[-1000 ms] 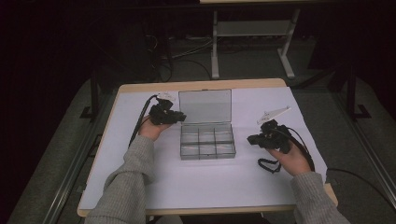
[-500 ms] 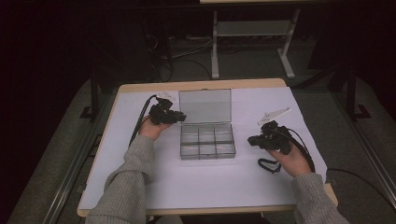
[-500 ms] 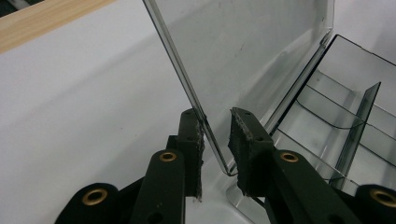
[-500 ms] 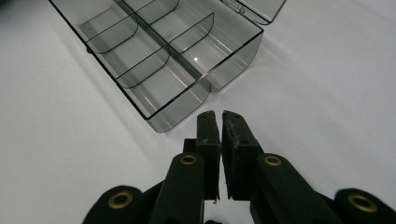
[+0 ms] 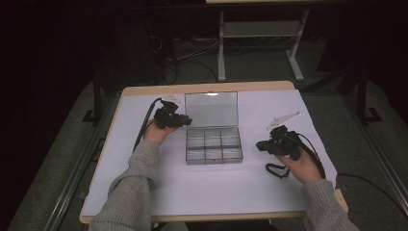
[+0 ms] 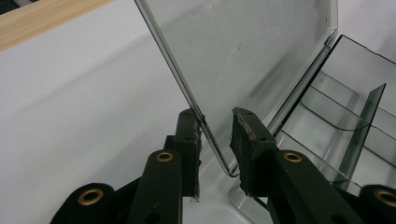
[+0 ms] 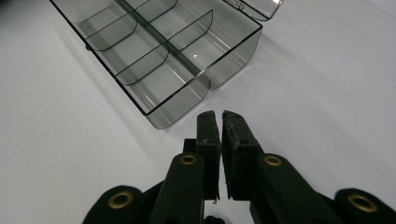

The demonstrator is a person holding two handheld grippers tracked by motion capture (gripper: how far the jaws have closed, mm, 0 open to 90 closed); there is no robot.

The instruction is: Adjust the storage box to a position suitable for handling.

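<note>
Left gripper (image 6: 215,140) jaws just opening, straddling lid (image 6: 252,51) edge to release it upright; right gripper (image 7: 220,126) jaws pressed together, idle beside organizer box (image 7: 159,60).

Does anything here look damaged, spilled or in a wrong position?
Nothing stands out. The clear box sits square on the table, compartments empty, lid raised. The lid's edge is between the left tool's jaws, which have just been opening. The right tool is shut, empty.

Three cameras, one shared box

From above I look forward and down on the whole table (image 5: 144,192); both gripper cameras sit very near, facing the same clear compartment box (image 5: 214,147) (image 6: 355,116) (image 7: 159,60).
</note>
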